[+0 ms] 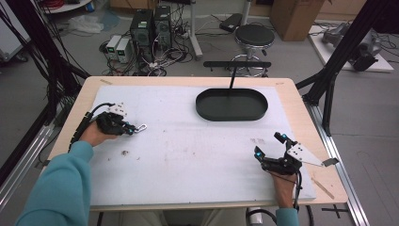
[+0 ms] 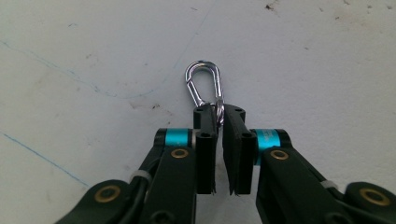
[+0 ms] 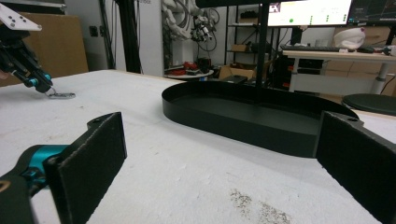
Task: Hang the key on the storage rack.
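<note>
Nearest the high camera, a teal sleeve (image 1: 59, 188) runs up to the person's left hand, which holds the left gripper (image 1: 130, 129) low over the white, scuffed worktop (image 1: 188, 155) near its left edge. That gripper's black jaws are nearly closed and pinch the lower end of a small, shiny silver metal carabiner clip (image 2: 205, 88); in the left gripper view the rounded loop of the clip sticks out past the jaw tips and lies on or just above the worktop, which of the two cannot be told.

The right gripper (image 1: 269, 147) rests near the worktop's right front corner, its jaws spread wide and holding nothing. Its own view looks across the surface at a shallow black oval tray (image 3: 243, 119) standing toward the far side, well apart from the clip.

The clip looks light and stiff, so it should lift with little effort, but polished steel is slippery and the piece is thin. The present hold sits on the narrow end, by the gate side, where it could swivel or slide between the pads. A steadier hold would likely be across the straight spine, with the flat pads pressing both faces, kept firm during any carry toward the tray.
</note>
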### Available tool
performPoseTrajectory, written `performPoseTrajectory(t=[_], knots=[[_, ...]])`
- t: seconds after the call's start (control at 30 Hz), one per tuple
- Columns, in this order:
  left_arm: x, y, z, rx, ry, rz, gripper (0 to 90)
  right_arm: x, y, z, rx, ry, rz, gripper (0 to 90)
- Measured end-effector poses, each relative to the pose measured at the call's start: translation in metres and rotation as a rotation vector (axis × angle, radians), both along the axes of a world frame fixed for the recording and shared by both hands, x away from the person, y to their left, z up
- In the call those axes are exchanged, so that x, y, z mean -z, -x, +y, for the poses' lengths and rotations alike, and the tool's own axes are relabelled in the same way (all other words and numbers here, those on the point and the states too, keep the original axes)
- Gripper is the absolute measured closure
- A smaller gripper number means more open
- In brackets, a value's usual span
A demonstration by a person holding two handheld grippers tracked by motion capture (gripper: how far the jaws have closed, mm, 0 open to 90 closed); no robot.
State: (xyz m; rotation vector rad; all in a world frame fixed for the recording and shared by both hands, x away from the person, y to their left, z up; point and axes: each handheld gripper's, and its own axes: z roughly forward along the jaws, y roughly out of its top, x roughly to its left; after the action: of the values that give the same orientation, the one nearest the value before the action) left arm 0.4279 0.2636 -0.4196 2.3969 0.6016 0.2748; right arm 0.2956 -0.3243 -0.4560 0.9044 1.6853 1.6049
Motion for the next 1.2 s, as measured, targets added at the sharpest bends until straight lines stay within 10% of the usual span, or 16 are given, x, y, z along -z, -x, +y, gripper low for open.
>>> performPoseTrajectory(t=[0.63, 1.2], knots=[[-0.005, 0.004, -0.001, -0.036, 0.056, 0.023, 88.3, 0.0, 0.0, 0.0, 0.001, -0.004, 0.005, 1.8], [-0.027, 0.017, -0.002, -0.058, 0.329, 0.007, 88.3, -0.001, -0.003, 0.0, 0.037, 0.0, 0.023, 1.8]])
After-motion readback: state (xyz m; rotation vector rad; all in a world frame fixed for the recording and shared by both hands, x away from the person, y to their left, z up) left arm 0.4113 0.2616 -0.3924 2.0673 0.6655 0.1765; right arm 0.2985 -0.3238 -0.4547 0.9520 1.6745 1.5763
